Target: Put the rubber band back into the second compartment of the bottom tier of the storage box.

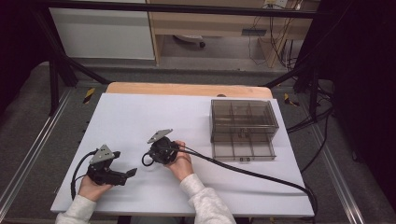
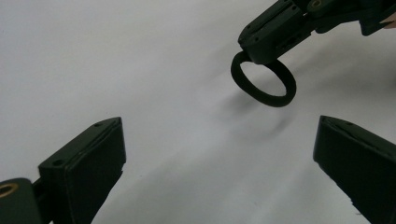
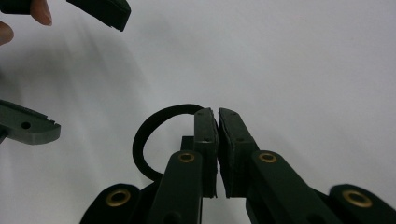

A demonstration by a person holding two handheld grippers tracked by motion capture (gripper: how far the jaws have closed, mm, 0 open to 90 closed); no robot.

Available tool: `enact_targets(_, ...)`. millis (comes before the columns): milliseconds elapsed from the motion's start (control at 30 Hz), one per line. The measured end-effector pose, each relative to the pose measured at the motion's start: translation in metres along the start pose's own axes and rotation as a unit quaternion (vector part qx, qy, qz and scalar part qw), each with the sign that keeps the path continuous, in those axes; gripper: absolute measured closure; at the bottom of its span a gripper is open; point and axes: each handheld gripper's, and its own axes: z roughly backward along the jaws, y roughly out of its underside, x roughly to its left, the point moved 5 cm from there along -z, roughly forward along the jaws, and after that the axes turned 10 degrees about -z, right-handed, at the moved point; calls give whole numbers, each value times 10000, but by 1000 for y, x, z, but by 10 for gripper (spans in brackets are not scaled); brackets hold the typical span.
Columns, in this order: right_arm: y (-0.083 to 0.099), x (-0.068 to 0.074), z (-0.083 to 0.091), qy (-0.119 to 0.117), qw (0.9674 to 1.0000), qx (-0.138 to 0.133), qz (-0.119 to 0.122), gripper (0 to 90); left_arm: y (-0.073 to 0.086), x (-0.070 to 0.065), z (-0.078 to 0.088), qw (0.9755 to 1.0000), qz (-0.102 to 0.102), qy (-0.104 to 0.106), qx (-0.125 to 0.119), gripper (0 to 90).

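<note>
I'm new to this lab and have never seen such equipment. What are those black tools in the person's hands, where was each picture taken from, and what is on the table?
A person holds a hand-operated two-jaw tool in each hand. The high view looks down on the white table top; the other two come from cameras riding on each tool.

The left gripper is open and holds nothing; in its own view its jaws stand wide apart. The right gripper is shut on a black elastic ring, like a hair band, which hangs from its closed jaws above the table. The right gripper view looks along those jaws, with the ring curving out beside them.

At the right stands a smoky transparent plastic organiser box with compartments; its bottom drawer is pulled out.
</note>
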Motion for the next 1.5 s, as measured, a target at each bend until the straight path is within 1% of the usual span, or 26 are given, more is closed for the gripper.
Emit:
enact_targets(200, 2, -2, 6, -23, 10000, -29, -17, 865, 0, 0, 0, 10000, -1, -2, 0, 24)
enact_targets(633, 5, -11, 25, -10, 9999, -103, -77, 865, 0, 0, -1, 10000, -4, 4, 9, 24)
enact_targets(867, 8, -15, 32, 12, 9999, -106, -109, 865, 0, 0, -1, 10000, -4, 2, 12, 24)
enact_targets(1033, 10, -18, 38, 44, 9999, -124, -74, 865, 0, 0, 0, 10000, -6, -4, 13, 24)
enact_targets(1300, 14, -24, 49, 74, 9998, -154, -139, 865, 0, 0, -1, 10000, -7, -5, 17, 24)
enact_targets(1433, 16, -26, 53, 96, 9998, -160, -115, 866, 0, 0, 0, 10000, -8, -10, 13, 24)
enact_targets(1500, 17, -27, 56, 98, 9997, -178, -142, 865, 0, 0, 0, 10000, -8, -8, 18, 24)
